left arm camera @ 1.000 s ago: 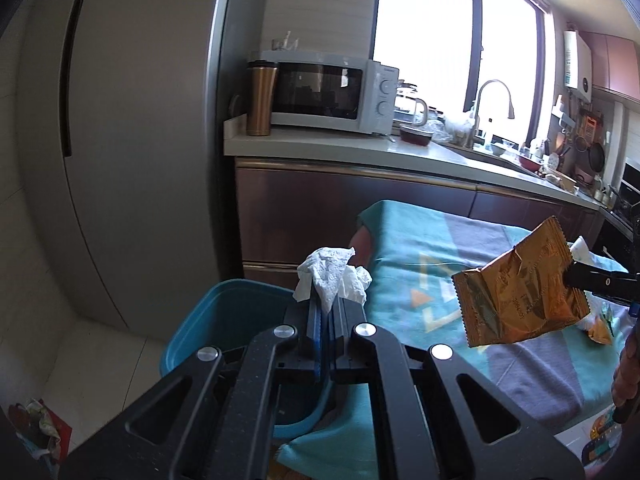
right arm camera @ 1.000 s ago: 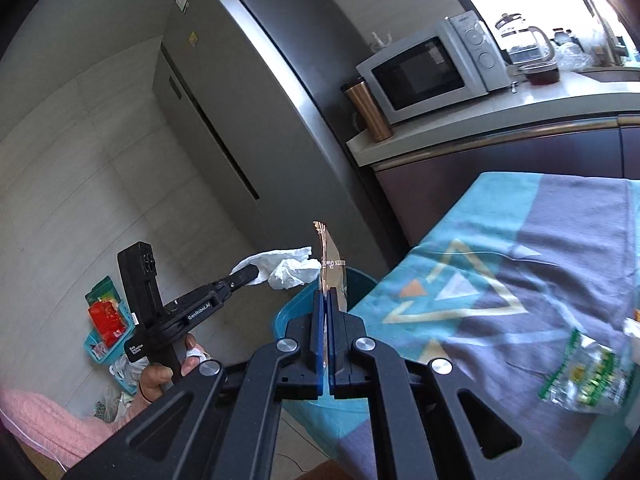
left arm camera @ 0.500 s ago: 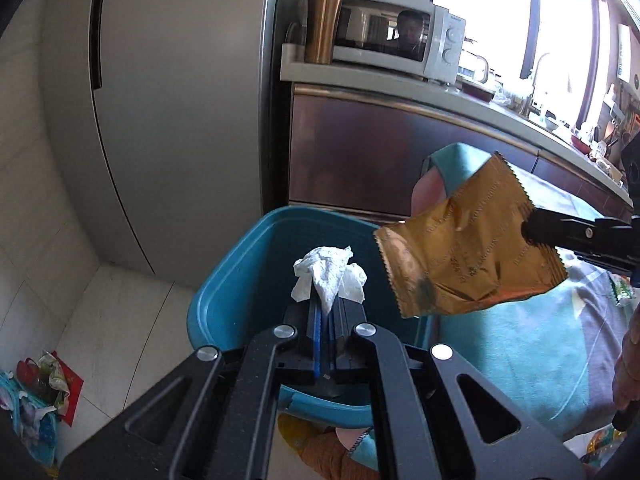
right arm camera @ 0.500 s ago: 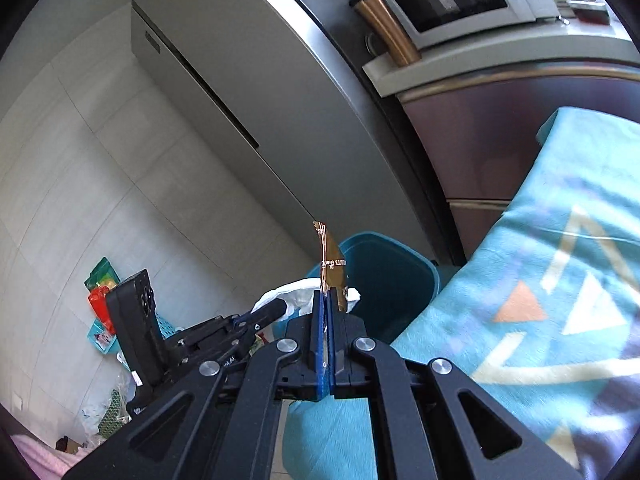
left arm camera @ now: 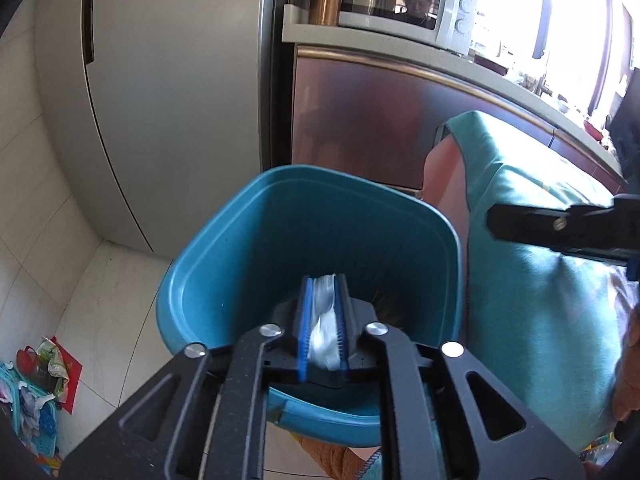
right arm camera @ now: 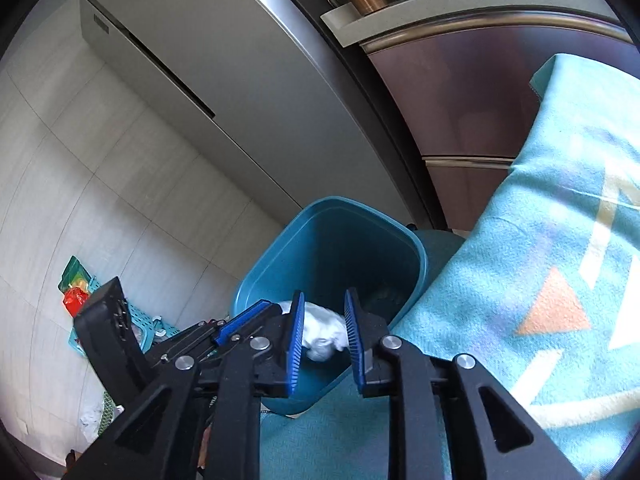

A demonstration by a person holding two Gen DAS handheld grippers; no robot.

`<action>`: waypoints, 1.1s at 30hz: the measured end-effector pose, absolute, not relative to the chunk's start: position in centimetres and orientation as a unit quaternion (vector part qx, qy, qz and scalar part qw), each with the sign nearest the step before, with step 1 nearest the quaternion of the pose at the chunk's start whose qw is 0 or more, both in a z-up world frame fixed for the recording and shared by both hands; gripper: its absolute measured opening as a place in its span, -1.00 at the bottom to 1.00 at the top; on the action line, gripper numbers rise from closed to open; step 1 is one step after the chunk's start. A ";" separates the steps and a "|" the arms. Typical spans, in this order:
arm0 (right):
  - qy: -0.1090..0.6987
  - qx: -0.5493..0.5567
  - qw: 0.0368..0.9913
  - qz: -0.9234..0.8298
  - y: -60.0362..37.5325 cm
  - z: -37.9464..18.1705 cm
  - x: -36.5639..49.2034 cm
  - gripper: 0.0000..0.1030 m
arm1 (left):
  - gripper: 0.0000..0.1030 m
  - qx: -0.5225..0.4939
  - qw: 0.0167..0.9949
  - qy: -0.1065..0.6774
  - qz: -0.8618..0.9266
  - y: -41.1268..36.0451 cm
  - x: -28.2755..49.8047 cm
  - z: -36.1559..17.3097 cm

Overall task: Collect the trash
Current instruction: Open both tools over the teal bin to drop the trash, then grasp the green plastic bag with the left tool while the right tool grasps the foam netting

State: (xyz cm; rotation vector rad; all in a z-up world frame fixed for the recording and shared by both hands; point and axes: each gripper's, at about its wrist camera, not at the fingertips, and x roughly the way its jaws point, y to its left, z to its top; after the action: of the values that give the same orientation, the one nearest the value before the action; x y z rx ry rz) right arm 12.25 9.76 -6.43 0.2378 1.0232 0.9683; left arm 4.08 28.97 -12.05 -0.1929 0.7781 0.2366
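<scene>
A teal trash bin (left arm camera: pixel 224 264) stands on the floor beside the table; it also shows in the right wrist view (right arm camera: pixel 400 240). My left gripper (left arm camera: pixel 324 300) is over the bin's near rim, jaws slightly apart, with a blurred white crumpled tissue (left arm camera: pixel 322 332) between them. In the right wrist view the tissue (right arm camera: pixel 324 330) appears just inside the bin. My right gripper (right arm camera: pixel 322 312) is open and empty above the bin's near edge. The right gripper's dark finger (left arm camera: pixel 560 228) reaches in from the right in the left wrist view. The orange wrapper is out of sight.
A table with a teal patterned cloth (right arm camera: pixel 540 280) is right of the bin. A grey fridge (left arm camera: pixel 168 100) and brown cabinets (left arm camera: pixel 380 120) stand behind. A microwave (left arm camera: pixel 400 8) sits on the counter. A small basket of clutter (left arm camera: pixel 28 392) is on the floor at left.
Both grippers moved down over the bin. My right gripper opened and the orange wrapper is gone from it. My left jaws parted and the tissue is slipping down, blurred.
</scene>
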 end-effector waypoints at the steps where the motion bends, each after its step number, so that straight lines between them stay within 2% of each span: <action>1: 0.467 0.107 0.757 0.444 9.5 -6.3 12.0 -0.61 | -0.70 -0.094 0.913 0.380 0.115 28.9 4.2 -12.2; 5: 0.455 0.103 0.763 0.447 7.9 -5.4 10.8 -0.58 | -0.69 -0.094 0.916 0.375 0.111 28.2 3.7 -12.0; 7: 0.442 0.099 0.766 0.455 7.3 -4.8 10.2 -0.46 | -0.60 -0.087 0.921 0.364 0.108 27.6 3.0 -11.4; 11: 0.403 0.079 0.783 0.467 4.3 -2.8 8.1 -0.34 | -0.22 -0.073 0.936 0.333 0.090 25.7 1.7 -9.2; 15: 0.360 0.068 0.810 0.458 -0.3 -0.6 5.7 -0.18 | -0.03 -0.069 0.950 0.300 0.055 23.3 0.8 -6.8; 24: 0.313 0.088 0.874 0.361 -11.3 0.6 1.9 -0.13 | 0.13 -0.044 0.959 0.269 -0.078 14.4 1.4 -3.7; 33: 0.305 0.139 0.908 0.252 -21.3 -0.8 -0.5 -0.13 | 0.15 -0.024 0.936 0.297 -0.186 4.5 2.9 -4.3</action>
State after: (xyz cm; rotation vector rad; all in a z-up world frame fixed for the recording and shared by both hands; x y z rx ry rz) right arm -0.49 -21.26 -0.84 0.2878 0.6296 0.5210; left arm 2.88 4.50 -4.34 -0.0490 0.6060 -0.3805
